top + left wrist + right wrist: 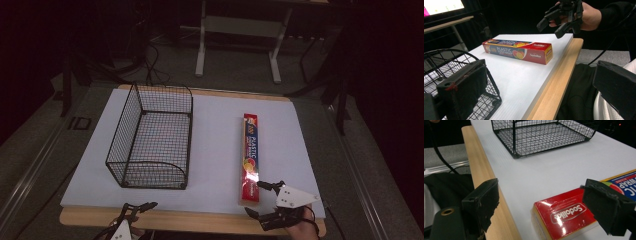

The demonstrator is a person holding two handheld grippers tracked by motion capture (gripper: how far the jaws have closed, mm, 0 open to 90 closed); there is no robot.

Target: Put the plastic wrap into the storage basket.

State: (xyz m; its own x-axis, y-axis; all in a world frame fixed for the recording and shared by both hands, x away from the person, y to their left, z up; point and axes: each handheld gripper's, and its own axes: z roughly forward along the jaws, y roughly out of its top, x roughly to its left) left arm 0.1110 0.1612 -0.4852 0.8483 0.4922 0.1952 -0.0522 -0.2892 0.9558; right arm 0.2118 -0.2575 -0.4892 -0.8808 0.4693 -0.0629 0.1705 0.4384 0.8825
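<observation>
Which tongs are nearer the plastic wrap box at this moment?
Right. The right tongs hang open at the near end of the plastic wrap box. The left tongs are open at the table's front edge, nearer the wire basket.

Left tongs (pixel 142 210) cut by bottom edge; box (pixel 564 217) cropped.

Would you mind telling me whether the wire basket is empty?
Empty: through the mesh of the wire basket, the high view shows bare floor. The plastic wrap box lies beside it.

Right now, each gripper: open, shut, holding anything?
Left gripper: open, holding nothing.
Right gripper: open, empty, at the near end of the long red plastic-wrap box.
</observation>
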